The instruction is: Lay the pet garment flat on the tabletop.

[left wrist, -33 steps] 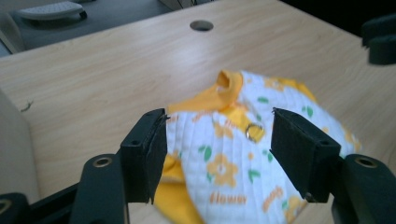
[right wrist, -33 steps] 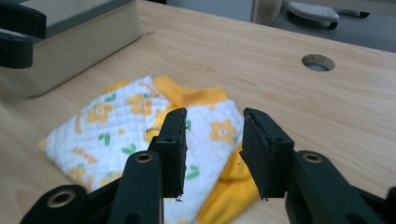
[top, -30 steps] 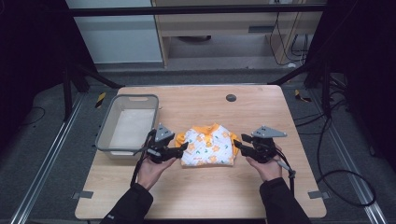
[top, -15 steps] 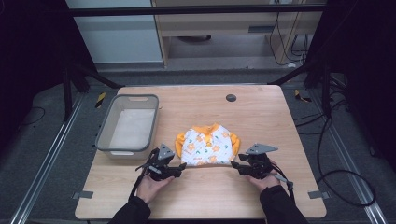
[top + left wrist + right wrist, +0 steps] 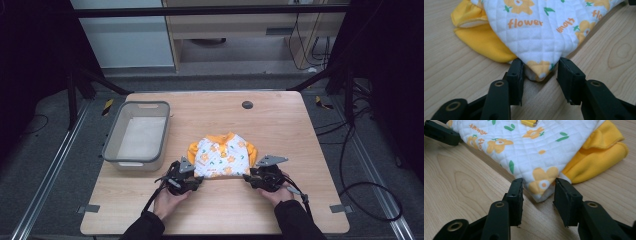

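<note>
High view: the folded baby shirt [image 5: 220, 156] lies mid-table [image 5: 280, 120]. The left tool [image 5: 196, 181] and right tool [image 5: 250, 180], jaws just closing, each straddle a near corner, not yet clamped.

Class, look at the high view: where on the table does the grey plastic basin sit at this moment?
The grey plastic basin sits on the left side of the wooden table, left of the folded flower-print baby garment and beyond the left gripper.

One garment [image 5: 222, 155], one grey bin [image 5: 137, 135], two grippers: left gripper [image 5: 196, 181], right gripper [image 5: 248, 180].
</note>
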`<action>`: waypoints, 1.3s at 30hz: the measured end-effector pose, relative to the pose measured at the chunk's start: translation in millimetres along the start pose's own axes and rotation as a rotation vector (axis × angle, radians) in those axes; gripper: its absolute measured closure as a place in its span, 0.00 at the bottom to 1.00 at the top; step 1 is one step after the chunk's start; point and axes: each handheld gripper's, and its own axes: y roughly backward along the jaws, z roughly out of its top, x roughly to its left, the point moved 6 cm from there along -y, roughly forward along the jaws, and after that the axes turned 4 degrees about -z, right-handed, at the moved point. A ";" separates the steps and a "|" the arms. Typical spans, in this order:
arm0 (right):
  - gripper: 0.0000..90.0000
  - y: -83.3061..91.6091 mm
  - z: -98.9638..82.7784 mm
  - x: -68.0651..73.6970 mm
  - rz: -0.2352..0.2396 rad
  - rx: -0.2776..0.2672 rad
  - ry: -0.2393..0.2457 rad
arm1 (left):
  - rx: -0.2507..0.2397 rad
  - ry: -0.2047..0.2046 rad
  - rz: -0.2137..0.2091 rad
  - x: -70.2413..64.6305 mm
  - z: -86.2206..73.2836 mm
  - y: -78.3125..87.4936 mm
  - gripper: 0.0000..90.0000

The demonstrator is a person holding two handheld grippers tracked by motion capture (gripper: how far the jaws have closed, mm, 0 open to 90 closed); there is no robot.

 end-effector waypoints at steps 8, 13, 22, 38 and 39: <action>0.96 3.8 4.0 6.3 0.033 0.010 -0.008 | -0.011 -0.011 -0.003 2.9 1.8 3.8 0.95; 0.97 10.6 8.1 8.6 0.052 -0.011 0.003 | -0.039 -0.003 -0.017 1.0 5.4 12.4 0.97; 0.96 66.1 30.4 25.7 0.177 -0.145 0.002 | -0.175 -0.009 -0.110 -14.3 28.4 83.4 0.97; 0.88 -12.0 60.6 -18.0 -0.054 -0.093 -0.093 | -0.070 0.189 0.014 47.5 47.0 9.7 0.81; 0.87 -17.0 58.2 -19.1 -0.064 -0.078 -0.087 | -0.042 0.186 0.023 48.8 43.9 4.0 0.78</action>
